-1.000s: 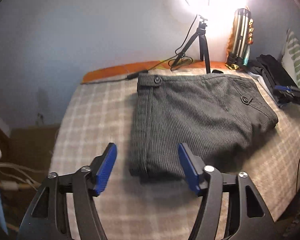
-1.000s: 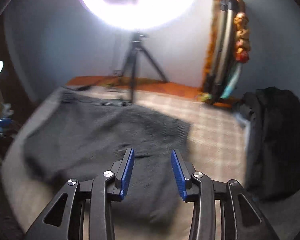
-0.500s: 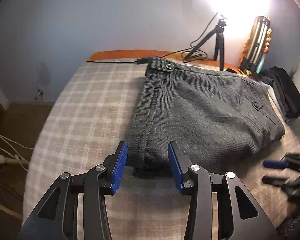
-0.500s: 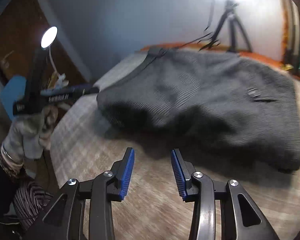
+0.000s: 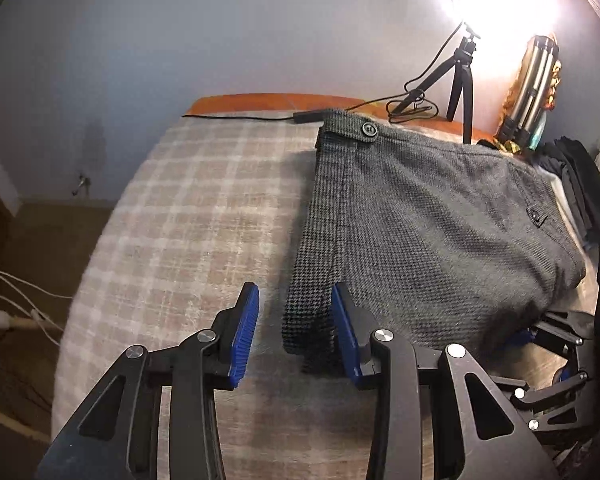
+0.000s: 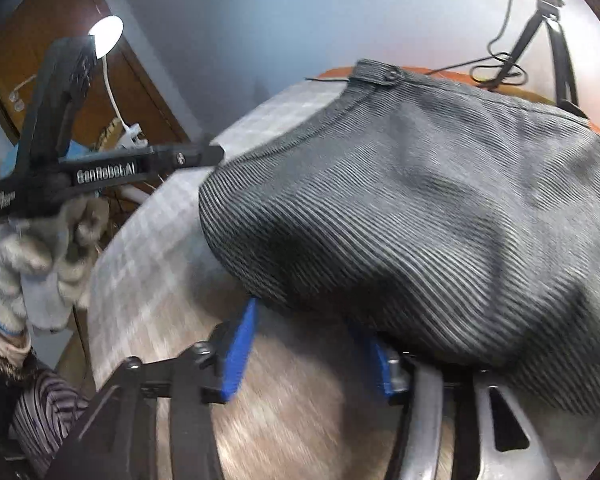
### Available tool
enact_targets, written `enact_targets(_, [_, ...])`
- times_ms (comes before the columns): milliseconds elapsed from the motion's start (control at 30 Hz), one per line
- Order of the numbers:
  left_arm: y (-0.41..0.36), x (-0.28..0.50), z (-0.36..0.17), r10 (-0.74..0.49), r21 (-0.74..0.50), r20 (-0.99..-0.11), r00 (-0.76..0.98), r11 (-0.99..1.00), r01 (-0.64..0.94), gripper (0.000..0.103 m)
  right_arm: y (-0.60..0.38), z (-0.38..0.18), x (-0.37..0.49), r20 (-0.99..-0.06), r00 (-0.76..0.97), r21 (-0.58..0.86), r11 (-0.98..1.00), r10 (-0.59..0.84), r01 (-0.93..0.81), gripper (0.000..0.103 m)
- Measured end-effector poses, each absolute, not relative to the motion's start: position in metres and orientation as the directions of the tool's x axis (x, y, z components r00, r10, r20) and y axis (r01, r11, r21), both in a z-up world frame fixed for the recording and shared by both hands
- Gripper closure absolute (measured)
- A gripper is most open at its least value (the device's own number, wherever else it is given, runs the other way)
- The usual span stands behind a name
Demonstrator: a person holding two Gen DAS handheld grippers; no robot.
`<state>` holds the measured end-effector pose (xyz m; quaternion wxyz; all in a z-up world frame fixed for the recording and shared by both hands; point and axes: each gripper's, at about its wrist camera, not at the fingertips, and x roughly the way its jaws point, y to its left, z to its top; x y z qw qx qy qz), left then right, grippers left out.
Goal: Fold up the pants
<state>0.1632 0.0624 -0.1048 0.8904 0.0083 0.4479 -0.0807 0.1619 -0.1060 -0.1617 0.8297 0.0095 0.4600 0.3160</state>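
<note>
Folded dark grey pants (image 5: 428,216) lie on a checked bed cover (image 5: 188,216), waistband button at the far end. My left gripper (image 5: 294,334) is open at the near left corner of the fold, its right pad against the cloth edge. My right gripper (image 6: 304,344) is open, low at the near edge of the pants (image 6: 440,208), with its right finger tucked under the overhanging cloth. The right gripper also shows at the lower right of the left wrist view (image 5: 540,344).
A ring light on a tripod (image 5: 464,80) and a cable stand at the bed's far edge. A folded tripod (image 5: 532,88) leans on the wall. Dark clothes (image 5: 580,184) lie at the right. The gloved hand holding the left gripper (image 6: 40,248) is at left.
Both grippers have moved in to the near edge of the pants. The left narrowed a little and reached the corner; the right swung left and slid under the edge.
</note>
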Motion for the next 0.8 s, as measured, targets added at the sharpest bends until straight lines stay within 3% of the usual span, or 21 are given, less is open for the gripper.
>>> enact_targets(33, [0.064,0.164,-0.106,-0.135,-0.059,-0.800,0.585,0.987,0.147,0.067,-0.103,-0.162,0.163,-0.758,0.380,0.299,0.800,0.531,-0.520,0.050])
enact_targets(67, [0.065,0.164,-0.106,-0.141,-0.068,-0.799,0.585,0.987,0.144,0.067,-0.099,-0.162,0.164,-0.755,0.381,0.294,0.796,0.533,-0.530,0.064])
enact_targets(133, [0.069,0.166,-0.105,-0.138,-0.073,-0.797,0.587,0.988,0.134,0.067,-0.096,-0.163,0.165,-0.750,0.345,0.329,0.771,0.564,-0.545,0.082])
enact_targets(200, [0.074,0.167,-0.102,-0.135,-0.079,-0.791,0.597,0.990,0.119,0.067,-0.100,-0.159,0.165,-0.721,0.320,0.402,0.748,0.614,-0.528,0.090])
enact_targets(467, [0.076,0.162,-0.080,-0.137,-0.087,-0.740,0.658,0.990,0.108,0.067,-0.151,-0.141,0.182,-0.492,0.231,0.783,0.543,0.839,-0.303,0.091])
enact_targets(633, [0.036,0.156,-0.085,-0.191,-0.050,-0.746,0.638,0.971,0.233,0.067,-0.124,-0.159,0.173,-0.644,0.194,0.653,0.664,0.740,-0.365,0.091])
enact_targets(733, [0.017,0.158,-0.109,-0.164,0.010,-0.790,0.591,0.960,0.279,0.067,-0.111,-0.159,0.169,-0.712,0.200,0.554,0.713,0.673,-0.429,0.084])
enact_targets(800, [0.012,0.161,-0.129,-0.126,0.051,-0.818,0.561,0.956,0.290,0.067,-0.115,-0.156,0.165,-0.701,0.196,0.567,0.702,0.686,-0.431,0.076])
